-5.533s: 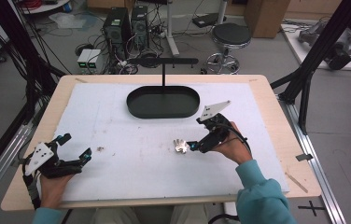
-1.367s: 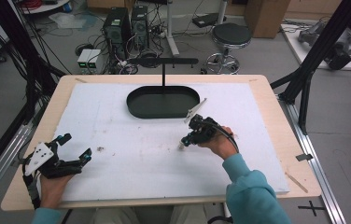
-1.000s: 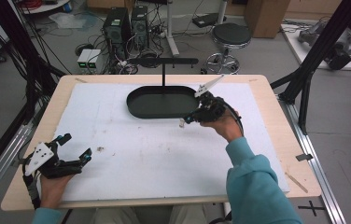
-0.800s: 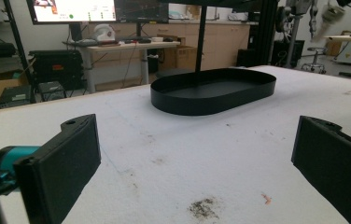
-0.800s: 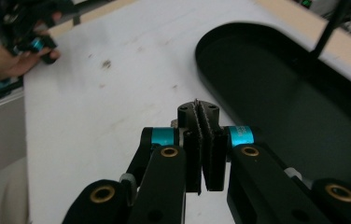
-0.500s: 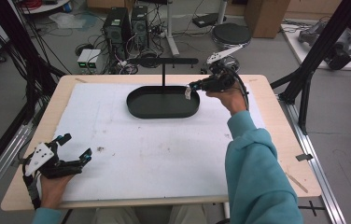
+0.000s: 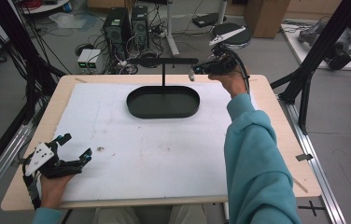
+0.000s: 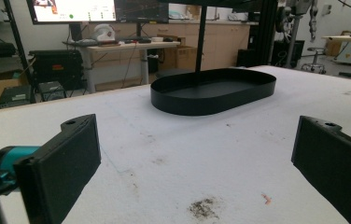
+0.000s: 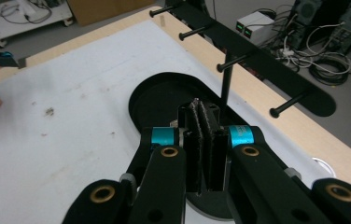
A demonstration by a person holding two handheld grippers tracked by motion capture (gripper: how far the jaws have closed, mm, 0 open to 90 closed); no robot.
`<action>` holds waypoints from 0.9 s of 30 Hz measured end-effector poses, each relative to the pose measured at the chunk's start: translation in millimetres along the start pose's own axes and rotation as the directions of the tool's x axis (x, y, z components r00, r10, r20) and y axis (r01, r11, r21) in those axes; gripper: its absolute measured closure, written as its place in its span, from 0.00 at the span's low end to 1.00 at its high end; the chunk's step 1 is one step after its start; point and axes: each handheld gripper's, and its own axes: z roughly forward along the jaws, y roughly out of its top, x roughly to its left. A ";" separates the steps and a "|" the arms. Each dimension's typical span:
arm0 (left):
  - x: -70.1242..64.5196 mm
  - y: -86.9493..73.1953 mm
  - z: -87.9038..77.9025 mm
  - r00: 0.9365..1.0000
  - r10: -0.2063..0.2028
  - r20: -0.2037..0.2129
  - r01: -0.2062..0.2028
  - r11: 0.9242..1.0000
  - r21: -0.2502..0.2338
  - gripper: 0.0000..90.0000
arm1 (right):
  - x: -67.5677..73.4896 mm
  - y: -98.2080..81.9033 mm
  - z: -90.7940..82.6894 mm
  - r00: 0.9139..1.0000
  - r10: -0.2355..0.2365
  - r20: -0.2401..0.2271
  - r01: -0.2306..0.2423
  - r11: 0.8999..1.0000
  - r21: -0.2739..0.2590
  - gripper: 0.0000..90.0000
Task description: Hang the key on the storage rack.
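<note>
Well in front and to the left of the black tray (image 7: 163, 115), left gripper (image 7: 76, 146) parked on the white mat (image 7: 164, 154), jaws released and empty. Past the tray's far right end, right gripper (image 7: 197, 70) clenched on a small silvery piece (image 7: 191, 75), level with the peg rack (image 7: 164, 60) above the tray. Best done by keeping the pinch tight, lining up with a peg end, sliding on slowly. Seconds earlier, piece flat on the mat in front of the tray; now aloft. Left gripper unmoved.
</note>
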 end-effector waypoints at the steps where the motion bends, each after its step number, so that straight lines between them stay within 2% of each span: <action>1: 0.0 0.0 0.0 1.000 -0.001 0.000 0.001 1.000 0.000 0.02 | -1.0 1.2 0.6 1.000 0.000 0.000 0.000 1.000 0.000 0.99; 6: 0.0 0.0 0.1 1.000 -0.001 0.000 0.001 1.000 -0.002 0.02 | -5.2 8.7 3.4 1.000 -0.004 0.015 0.004 1.000 0.002 0.99; 9: 0.0 -0.1 0.1 1.000 -0.002 0.001 0.002 1.000 -0.003 0.02 | -7.7 10.0 6.3 1.000 -0.006 0.014 0.007 1.000 -0.015 0.99; 27: 0.0 0.0 -0.2 1.000 0.002 0.001 -0.002 1.000 0.001 0.02 | -23.1 4.1 23.4 0.998 0.026 0.061 -0.029 0.999 0.038 0.99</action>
